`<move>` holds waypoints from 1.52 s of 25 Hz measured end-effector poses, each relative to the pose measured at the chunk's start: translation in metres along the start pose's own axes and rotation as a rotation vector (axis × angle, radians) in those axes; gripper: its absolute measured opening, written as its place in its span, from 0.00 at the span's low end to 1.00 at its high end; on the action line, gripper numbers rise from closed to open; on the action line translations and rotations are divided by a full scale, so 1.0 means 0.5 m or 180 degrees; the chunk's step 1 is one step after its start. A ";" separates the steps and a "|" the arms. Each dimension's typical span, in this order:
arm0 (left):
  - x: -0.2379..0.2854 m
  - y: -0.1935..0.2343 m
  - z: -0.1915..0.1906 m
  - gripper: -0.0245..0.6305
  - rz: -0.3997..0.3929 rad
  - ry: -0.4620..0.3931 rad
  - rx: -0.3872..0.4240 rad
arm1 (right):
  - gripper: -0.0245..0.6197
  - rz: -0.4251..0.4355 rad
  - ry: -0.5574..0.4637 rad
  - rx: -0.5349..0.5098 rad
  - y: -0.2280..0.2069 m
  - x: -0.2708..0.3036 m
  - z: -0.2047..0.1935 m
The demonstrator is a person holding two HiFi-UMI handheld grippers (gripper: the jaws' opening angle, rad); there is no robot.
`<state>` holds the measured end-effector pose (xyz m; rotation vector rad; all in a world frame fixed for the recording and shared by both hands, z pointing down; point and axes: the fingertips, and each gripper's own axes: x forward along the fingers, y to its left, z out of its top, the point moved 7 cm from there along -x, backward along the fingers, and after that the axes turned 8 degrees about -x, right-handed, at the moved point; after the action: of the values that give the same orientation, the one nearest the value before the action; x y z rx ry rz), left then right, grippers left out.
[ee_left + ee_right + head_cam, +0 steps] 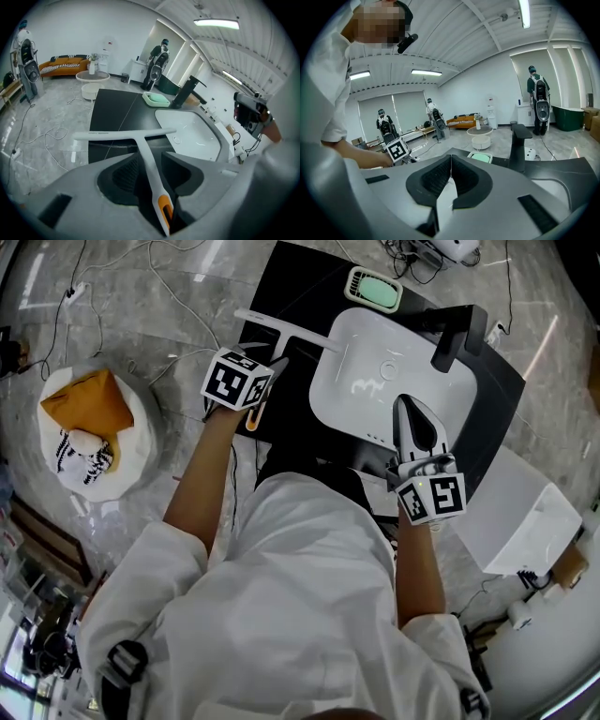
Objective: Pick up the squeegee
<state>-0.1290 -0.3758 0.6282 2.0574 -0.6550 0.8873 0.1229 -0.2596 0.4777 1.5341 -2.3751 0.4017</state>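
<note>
Left gripper (151, 158) jaws wide, straddling handle of white T-shaped squeegee with orange grip end (143, 145), pads not touching it. Squeegee flat on black tabletop (300, 287), handle along jaw line, blade crosswise ahead. Right gripper (450, 161) jaws closed, empty, over white sink (394, 371). Green soap dish (373, 289) well apart; nothing blocks.

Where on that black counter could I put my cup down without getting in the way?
Bare counter lies beyond the squeegee, up to the green dish, left of the sink. The sink basin is empty too. Crowded spots: the near strip, where the open left claw straddles the squeegee handle, and the faucet corner.
</note>
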 end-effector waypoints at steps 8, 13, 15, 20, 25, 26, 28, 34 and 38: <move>0.015 0.009 -0.005 0.26 0.0114 0.0096 0.0009 | 0.06 0.0030 0.0030 0.0020 0.006 0.005 -0.005; 0.023 0.004 -0.005 0.23 0.0099 0.0172 -0.0048 | 0.06 0.0006 0.0037 0.0037 0.001 -0.001 -0.013; 0.027 0.003 -0.006 0.23 0.0120 0.0221 -0.0060 | 0.06 0.0000 0.0033 0.0047 0.004 -0.004 -0.015; 0.026 0.001 -0.003 0.22 0.0194 0.0189 -0.0125 | 0.06 -0.0021 0.0006 0.0043 0.003 -0.015 -0.013; 0.018 0.001 -0.003 0.19 0.0204 0.0177 -0.0227 | 0.06 -0.0043 -0.0029 0.0031 0.001 -0.026 -0.012; 0.018 0.000 -0.006 0.18 0.0200 0.0189 -0.0232 | 0.06 -0.0040 -0.0048 0.0030 0.001 -0.027 -0.011; 0.014 -0.005 -0.011 0.17 0.0197 0.0189 -0.0237 | 0.06 -0.0027 -0.0099 0.0033 0.003 -0.031 -0.011; -0.034 -0.044 -0.018 0.17 0.0230 -0.0055 -0.0283 | 0.06 0.0056 -0.0254 0.0007 0.011 -0.078 -0.008; -0.092 -0.091 -0.003 0.17 0.0282 -0.0411 -0.0232 | 0.06 0.0092 -0.0437 -0.0072 -0.004 -0.123 0.001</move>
<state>-0.1267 -0.3426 0.5728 2.0455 -0.8419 0.7730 0.1489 -0.2091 0.4536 1.5658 -2.4988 0.2831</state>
